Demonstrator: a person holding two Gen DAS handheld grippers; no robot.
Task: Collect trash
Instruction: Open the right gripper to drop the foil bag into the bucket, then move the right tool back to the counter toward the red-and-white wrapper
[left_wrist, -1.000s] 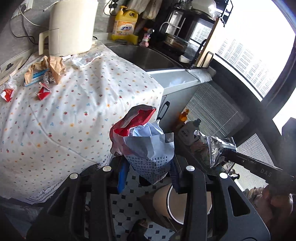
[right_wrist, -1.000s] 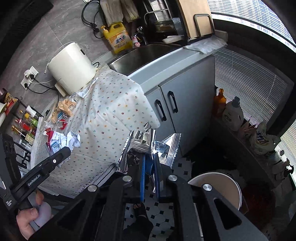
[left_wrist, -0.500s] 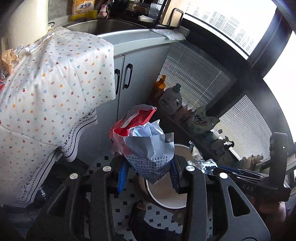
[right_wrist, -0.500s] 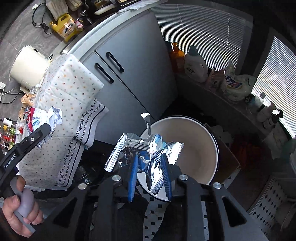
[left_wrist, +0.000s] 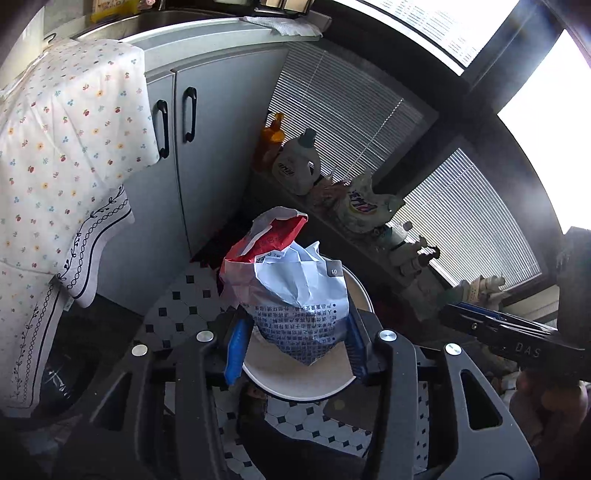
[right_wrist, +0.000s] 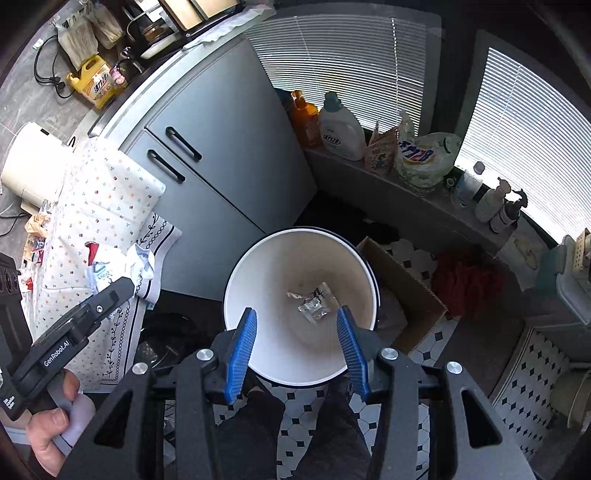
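A white bin (right_wrist: 236, 280) stands on the tiled floor under both grippers. My right gripper (right_wrist: 296, 314) hangs over its mouth, jaws opening, nothing between the blue pads (right_wrist: 240, 343). A crumpled foil wrapper (right_wrist: 314, 301) lies at the bin's bottom. In the left wrist view, my left gripper (left_wrist: 295, 325) points down at the bin (left_wrist: 295, 380), jaws opening. A bundle of a white-blue printed wrapper (left_wrist: 295, 288) and a red wrapper (left_wrist: 273, 236) still sits between its pads, with a gap showing beside the left pad (left_wrist: 236, 343).
Grey cabinet doors (right_wrist: 221, 162) and a floral tablecloth (left_wrist: 66, 147) hanging off a table stand left of the bin. A cardboard box (right_wrist: 402, 291) sits right of it. Detergent bottles (right_wrist: 340, 129) line a low ledge under the blinds. A person's legs (right_wrist: 295, 435) are below.
Both grippers swung away from the table and down over the bin. The right jaws opened and the foil wrapper fell into the bin. The left jaws widened around the wrapper bundle.
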